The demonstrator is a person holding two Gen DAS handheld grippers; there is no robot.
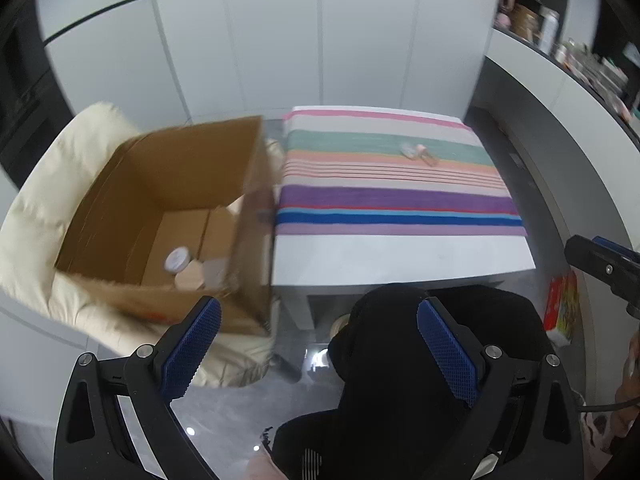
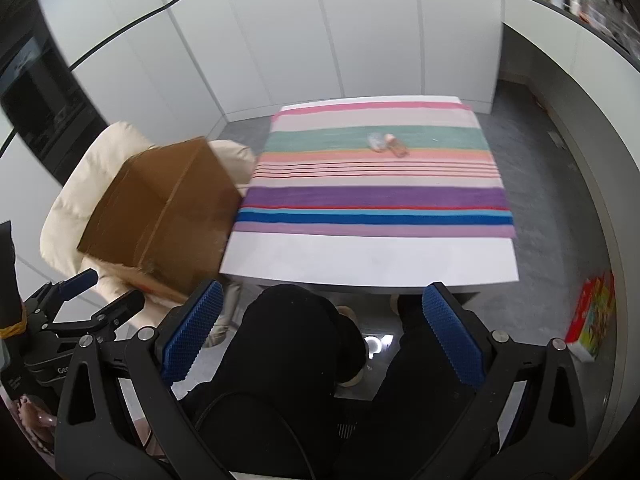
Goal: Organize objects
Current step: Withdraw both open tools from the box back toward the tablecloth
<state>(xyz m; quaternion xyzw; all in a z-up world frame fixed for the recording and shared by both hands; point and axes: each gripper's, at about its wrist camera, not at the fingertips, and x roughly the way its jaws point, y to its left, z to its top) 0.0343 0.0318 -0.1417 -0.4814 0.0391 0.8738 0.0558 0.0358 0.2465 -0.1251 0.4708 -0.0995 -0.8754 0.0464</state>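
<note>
Left gripper (image 1: 319,350): fingers spread wide, nothing in them, hanging over the person's lap short of the surface (image 1: 400,254).
Right gripper (image 2: 318,334): same deal, fingers wide apart and empty, also back over the lap.
Stuff left to sort: two small items (image 2: 387,143) lying touching each other on the green stripe of the striped cloth (image 2: 376,200), toward the far side of the surface. Too blurry to say what they are.
Which way it lies: straight ahead and a bit right of both grippers, well apart from either. The peach one's long axis runs diagonally, near end to the right. I'd guess the right gripper has the shorter reach.
Box (image 1: 168,216): open cardboard, sitting on a cream cushioned chair (image 1: 36,216) left of the surface.
View difference: left wrist looks down into the box and shows a white-lidded jar (image 1: 178,260) plus other bits at the bottom; right wrist only gets the box's outside.
</note>
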